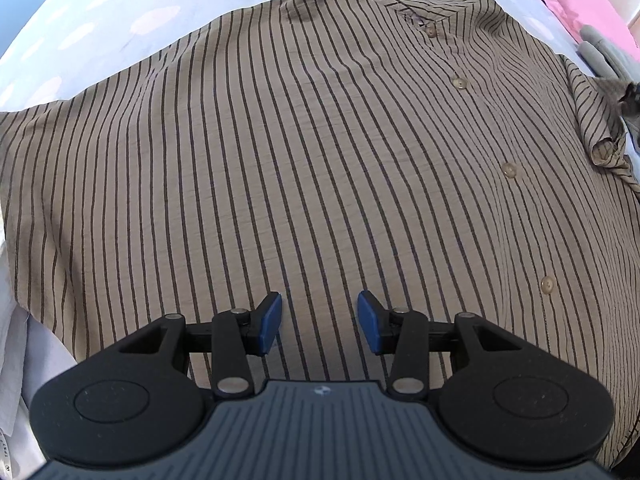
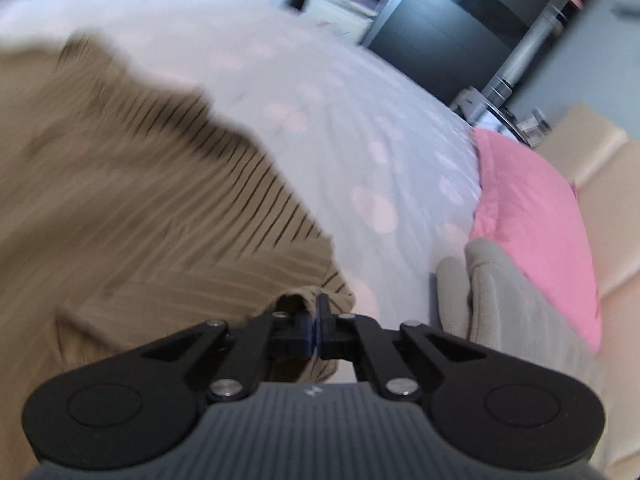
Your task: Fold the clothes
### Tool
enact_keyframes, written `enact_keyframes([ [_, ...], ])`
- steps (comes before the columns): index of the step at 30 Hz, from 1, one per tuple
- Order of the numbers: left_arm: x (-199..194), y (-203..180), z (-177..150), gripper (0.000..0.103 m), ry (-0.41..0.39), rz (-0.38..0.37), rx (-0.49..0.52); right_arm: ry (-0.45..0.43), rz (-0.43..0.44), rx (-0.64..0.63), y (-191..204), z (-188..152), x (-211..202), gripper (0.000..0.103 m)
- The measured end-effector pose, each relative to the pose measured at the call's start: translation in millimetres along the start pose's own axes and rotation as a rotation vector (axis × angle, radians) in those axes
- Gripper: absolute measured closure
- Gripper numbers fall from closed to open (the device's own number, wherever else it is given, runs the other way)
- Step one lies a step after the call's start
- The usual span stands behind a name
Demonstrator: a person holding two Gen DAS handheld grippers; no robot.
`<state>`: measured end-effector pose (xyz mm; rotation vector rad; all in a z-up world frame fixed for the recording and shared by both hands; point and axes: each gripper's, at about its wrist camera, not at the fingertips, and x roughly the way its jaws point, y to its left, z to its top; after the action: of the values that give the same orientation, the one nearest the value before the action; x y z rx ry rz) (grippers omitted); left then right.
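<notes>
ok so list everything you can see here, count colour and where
shirt: one, tan with dark stripes, spread flat on the bed, front up
buttons: four showing, tan, in a row down the shirt's front
bedsheet: one, pale with pink dots, under the shirt
pillow: one, pink, at the bed's edge
grey fleece item: one, grey, beside the pillow; too unclear to name
dark shelving: blurred, beyond the bed
left gripper: black with blue pads, jaws apart above the shirt's lower front, nothing between them
right gripper: black, shut on the shirt's sleeve edge
</notes>
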<state>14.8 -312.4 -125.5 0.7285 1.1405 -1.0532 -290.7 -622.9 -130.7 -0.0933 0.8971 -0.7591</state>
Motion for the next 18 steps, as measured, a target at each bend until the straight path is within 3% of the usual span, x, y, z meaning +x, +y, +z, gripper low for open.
enact_keyframes([
  [2,0,0,1,0.063,0.002,-0.003,0.002,-0.022,0.04,0.157,-17,10,-5,0.101],
  [7,2,-1,2,0.063,0.01,-0.004,0.008,-0.119,0.298,0.675,-59,22,-9,0.101],
  [10,3,-1,2,0.063,0.016,-0.001,0.009,-0.123,0.405,0.848,-62,22,0,0.1],
  [17,9,-6,0,0.063,0.037,0.01,0.029,-0.009,0.474,0.847,-13,29,34,0.1],
  [18,9,-7,0,0.063,0.039,0.012,0.033,0.004,0.468,0.828,-5,33,37,0.096],
])
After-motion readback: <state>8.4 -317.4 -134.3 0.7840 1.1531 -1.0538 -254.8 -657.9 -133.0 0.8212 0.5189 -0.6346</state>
